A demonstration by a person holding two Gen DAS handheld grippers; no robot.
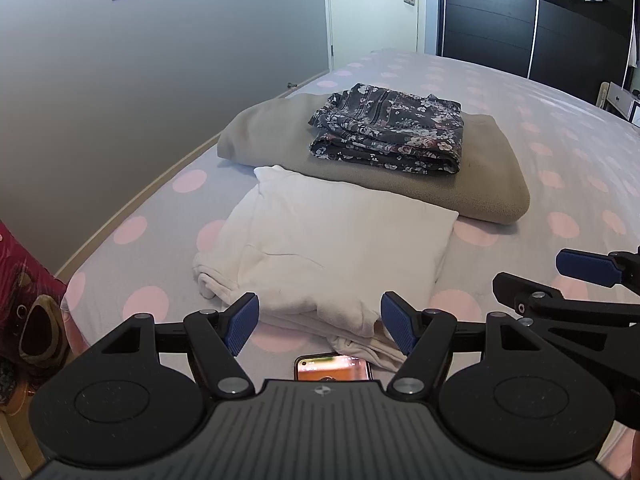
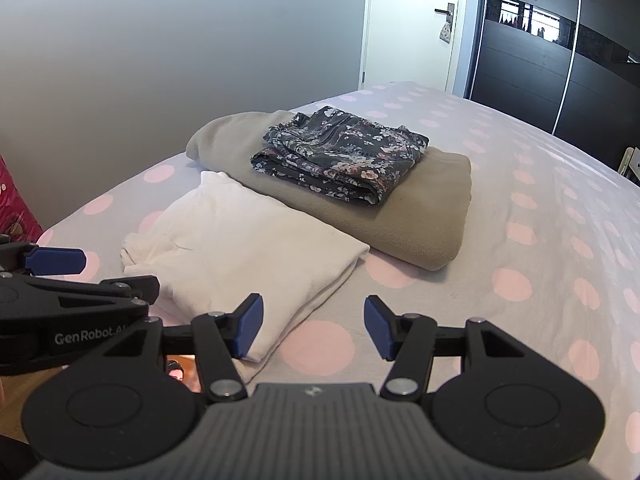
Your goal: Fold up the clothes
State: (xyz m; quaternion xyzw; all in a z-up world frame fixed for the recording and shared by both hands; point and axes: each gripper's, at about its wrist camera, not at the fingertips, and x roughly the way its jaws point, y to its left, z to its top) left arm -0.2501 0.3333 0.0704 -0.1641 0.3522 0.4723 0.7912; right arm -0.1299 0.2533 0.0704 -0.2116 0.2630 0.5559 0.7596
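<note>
Looks almost done. The white top [image 1: 328, 248] lies folded flat on the bed [image 1: 560, 152], w/ a sleeve end still bunched at its left edge and a bit of cloth poking out at the near edge. Just behind the white top, touching it, sits a folded tan blanket [image 1: 460, 188], and a folded flower-print piece [image 1: 388, 132] rests on top of that.

Left claw [image 1: 318, 328] is wide open, holding nothing, right at the near edge of the white top. Right claw [image 2: 314, 328] is open too, empty, near the white top's right corner, over bare sheet.

A phone [image 1: 334, 366] lies right by the white top's near edge.

Left to do, I think: tidy the loose sleeve, maybe one more fold, then stack the white top w/ the other 2. No unfolded clothes in view.
</note>
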